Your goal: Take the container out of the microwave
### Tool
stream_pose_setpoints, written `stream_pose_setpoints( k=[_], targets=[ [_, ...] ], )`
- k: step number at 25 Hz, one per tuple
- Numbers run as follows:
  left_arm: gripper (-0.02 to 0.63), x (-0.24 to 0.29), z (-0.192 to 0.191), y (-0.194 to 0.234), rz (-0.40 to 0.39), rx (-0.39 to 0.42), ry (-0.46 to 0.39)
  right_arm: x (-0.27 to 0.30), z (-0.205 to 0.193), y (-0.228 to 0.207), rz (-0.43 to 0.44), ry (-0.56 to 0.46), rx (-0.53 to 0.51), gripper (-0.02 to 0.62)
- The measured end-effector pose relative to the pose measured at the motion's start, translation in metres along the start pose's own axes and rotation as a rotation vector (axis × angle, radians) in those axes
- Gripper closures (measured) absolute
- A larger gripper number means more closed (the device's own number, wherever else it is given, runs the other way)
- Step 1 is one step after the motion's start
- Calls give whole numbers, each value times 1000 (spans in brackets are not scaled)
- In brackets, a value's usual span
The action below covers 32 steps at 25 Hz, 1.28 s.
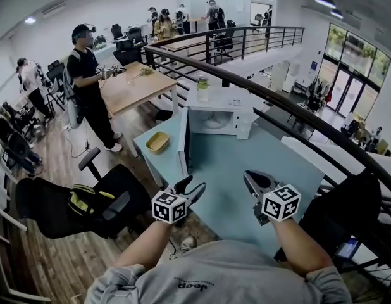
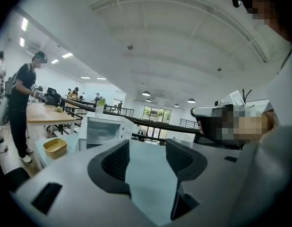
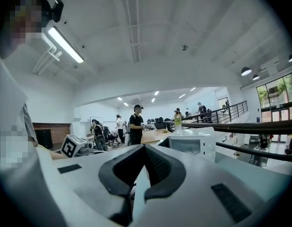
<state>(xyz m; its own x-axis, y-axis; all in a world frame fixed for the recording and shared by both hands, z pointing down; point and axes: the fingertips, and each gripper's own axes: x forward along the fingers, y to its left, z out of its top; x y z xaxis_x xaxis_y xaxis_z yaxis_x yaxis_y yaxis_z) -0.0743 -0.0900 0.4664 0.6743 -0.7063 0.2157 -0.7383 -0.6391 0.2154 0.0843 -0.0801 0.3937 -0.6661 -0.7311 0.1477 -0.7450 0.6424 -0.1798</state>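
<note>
The white microwave (image 1: 216, 114) stands at the far end of the teal table (image 1: 233, 195), and its door (image 1: 182, 141) hangs open to the left. The yellow container (image 1: 157, 142) rests on the table left of the door, outside the oven. My left gripper (image 1: 190, 187) hovers over the table's near edge, open, with nothing between its jaws. My right gripper (image 1: 251, 181) hovers beside it, shut and empty. The left gripper view shows the left gripper (image 2: 148, 151), the microwave (image 2: 106, 129) and the container (image 2: 55, 147). The right gripper view shows the right gripper (image 3: 146, 148) and the microwave (image 3: 193, 143).
A green-capped bottle (image 1: 202, 87) stands on top of the microwave. A black office chair (image 1: 88, 204) sits left of the table. A dark curved railing (image 1: 278, 100) runs behind the microwave. A person in black (image 1: 88, 87) stands by a wooden table (image 1: 135, 87).
</note>
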Motion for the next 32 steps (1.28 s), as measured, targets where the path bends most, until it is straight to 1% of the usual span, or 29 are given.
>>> stream_pose_setpoints(
  k=[2,6,8,11,14,17,21,23,27,32],
  targets=[
    [385,-6,-3,-23,-12,10,-3,-16,-4,-2,0,-13,5,577],
    [465,-23,-17,-87,-40,-1,-8,-73,-18,-5,-5,-34,41,577],
    [500,-26,-24,-112,-64,3,-8,-94,-27,-8,-13,-39,54,577],
    [548,-26,-30,-133,-103,12,-8,-112,-36,-11,-24,-37,50,577],
    [577,-24,-36,-143,-124,20,4,-123,-48,-8,-31,-19,35,577],
    [586,-23,-41,-150,-160,17,14,-134,-63,-3,-44,3,27,577],
    [586,-26,-50,-161,-213,29,41,-143,-86,2,-59,31,61,578],
    [586,-29,-54,-163,-228,37,54,-144,-92,4,-57,44,51,578],
    [586,-35,-60,-153,-224,68,83,-137,-91,6,-56,38,40,578],
    [586,-44,-61,-146,-205,46,89,-134,-91,15,-38,38,42,578]
  ],
)
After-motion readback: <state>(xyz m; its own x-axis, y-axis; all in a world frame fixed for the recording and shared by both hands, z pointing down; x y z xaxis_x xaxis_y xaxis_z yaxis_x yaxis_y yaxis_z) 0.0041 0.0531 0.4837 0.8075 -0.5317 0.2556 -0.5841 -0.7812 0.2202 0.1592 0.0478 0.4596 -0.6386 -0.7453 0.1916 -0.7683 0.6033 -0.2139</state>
